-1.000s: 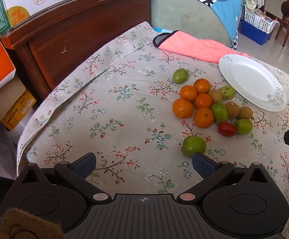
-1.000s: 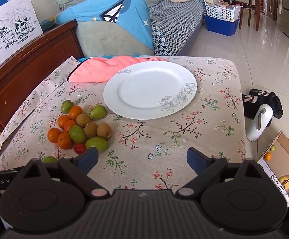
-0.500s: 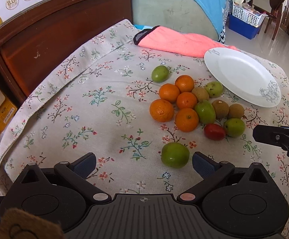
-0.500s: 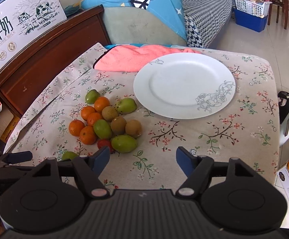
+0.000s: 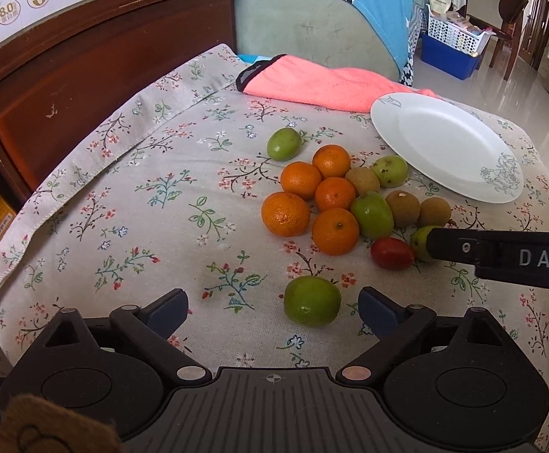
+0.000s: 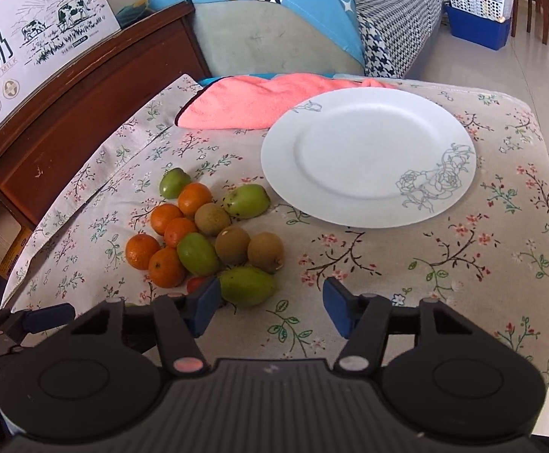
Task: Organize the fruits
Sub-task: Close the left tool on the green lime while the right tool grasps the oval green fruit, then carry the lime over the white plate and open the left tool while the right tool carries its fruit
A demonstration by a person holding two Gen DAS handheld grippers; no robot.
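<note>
The fruit lies in a loose heap on the flowered cloth (image 5: 130, 173), near the middle of the table, with the white plate (image 6: 368, 120) bare toward the far right corner.

The left gripper (image 5: 273, 308) is spread wide and closing a little; one green fruit (image 5: 312, 301), apart from the heap on the near side, sits between its fingers but untouched.

The right gripper (image 6: 271, 306) is closing, and another green fruit (image 6: 248, 286) at the near edge of the heap lies against its left finger, with a gap on the other side.

The risks, as I judge them:
- That off-centre closing could shove this fruit sideways into the small red fruit (image 5: 392, 253) and the brown ones (image 6: 232, 244), scattering the heap.
- Round fruit on soft cloth rolls easily, perhaps toward the table's near edge.
- The two grippers work close together here and could knock each other.
</note>
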